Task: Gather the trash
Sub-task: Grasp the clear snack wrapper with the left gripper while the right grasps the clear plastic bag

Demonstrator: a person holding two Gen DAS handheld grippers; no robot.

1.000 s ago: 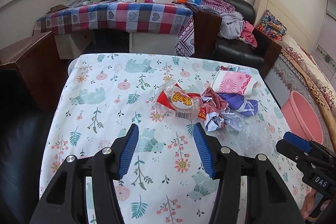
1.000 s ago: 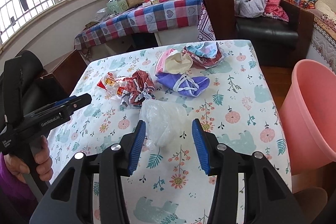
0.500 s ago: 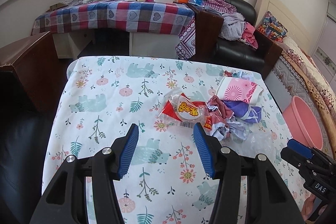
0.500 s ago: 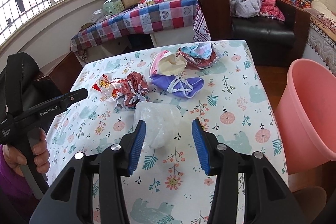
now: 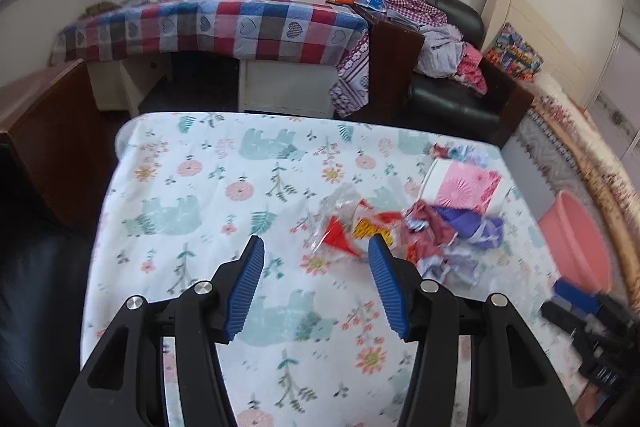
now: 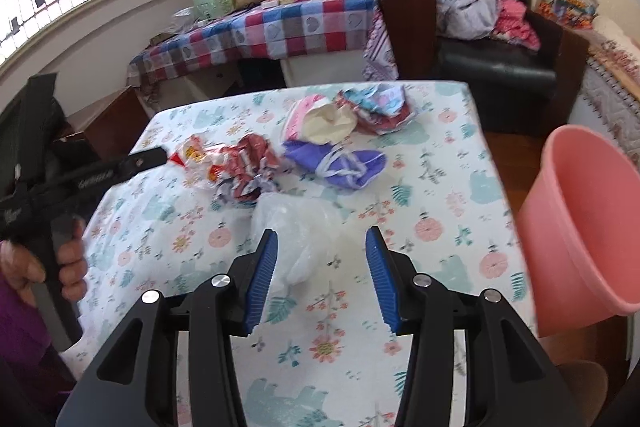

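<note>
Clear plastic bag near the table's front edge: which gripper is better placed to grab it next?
Right. The right gripper stands open with the clear plastic bag just ahead; the left gripper faces the red snack wrapper.

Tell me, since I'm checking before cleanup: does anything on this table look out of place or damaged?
Yes: crumpled wrappers, a squashed pink paper cup on its side, a purple wrapper and a clear plastic bag litter the floral tablecloth. Nothing looks spilled or broken.

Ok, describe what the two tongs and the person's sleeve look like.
Both the left tongs and the right tongs are black frames with silver bolts and ribbed blue pads. The left tongs carry white lettering along the side, too blurred to read. The sleeve is purple.
</note>
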